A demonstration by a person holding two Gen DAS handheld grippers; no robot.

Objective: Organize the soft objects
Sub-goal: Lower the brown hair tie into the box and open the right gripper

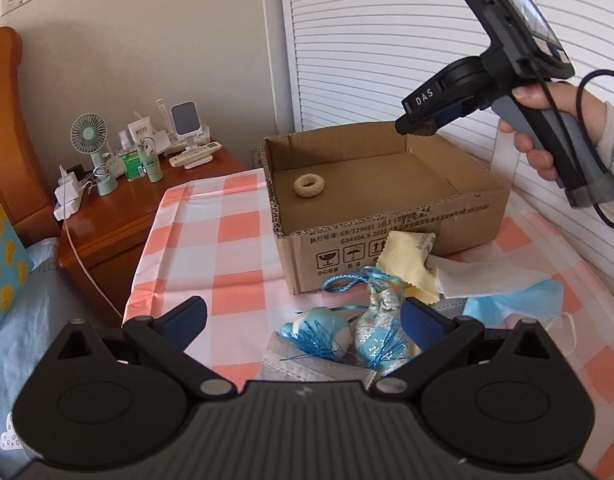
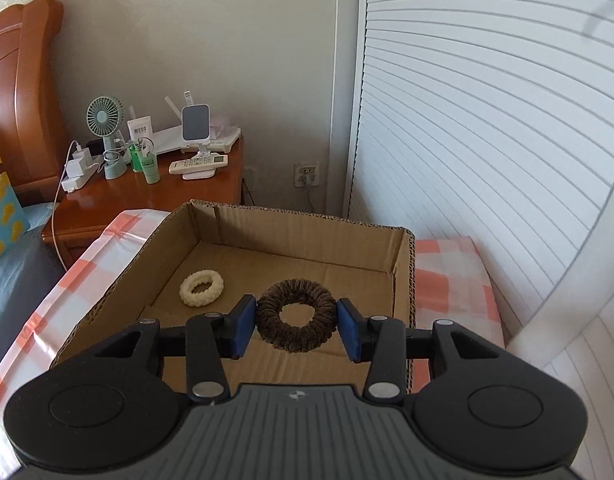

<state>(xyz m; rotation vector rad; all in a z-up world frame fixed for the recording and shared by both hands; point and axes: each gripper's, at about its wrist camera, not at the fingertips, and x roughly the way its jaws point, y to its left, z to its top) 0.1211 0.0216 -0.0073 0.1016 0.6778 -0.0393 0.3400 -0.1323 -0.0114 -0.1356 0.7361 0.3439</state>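
My right gripper (image 2: 295, 322) is shut on a brown scrunchie (image 2: 295, 314) and holds it above the open cardboard box (image 2: 403, 280). It also shows in the left wrist view (image 1: 421, 128), above the box's far right corner. A cream scrunchie (image 2: 201, 288) lies on the box floor at the left, seen also in the left wrist view (image 1: 308, 186). My left gripper (image 1: 303, 316) is open and empty above a pile in front of the box: blue tasselled pouches (image 1: 347, 332), a yellow cloth (image 1: 407, 260), a white tissue (image 1: 479, 280), blue face masks (image 1: 523, 300) and a grey mask (image 1: 307, 364).
The box (image 1: 387, 240) stands on a table with a pink and white checked cloth (image 1: 211, 240). A wooden nightstand (image 1: 119, 208) with a fan, bottles and a remote is at the left, beside a bed. White louvred doors (image 2: 487, 140) stand behind and to the right.
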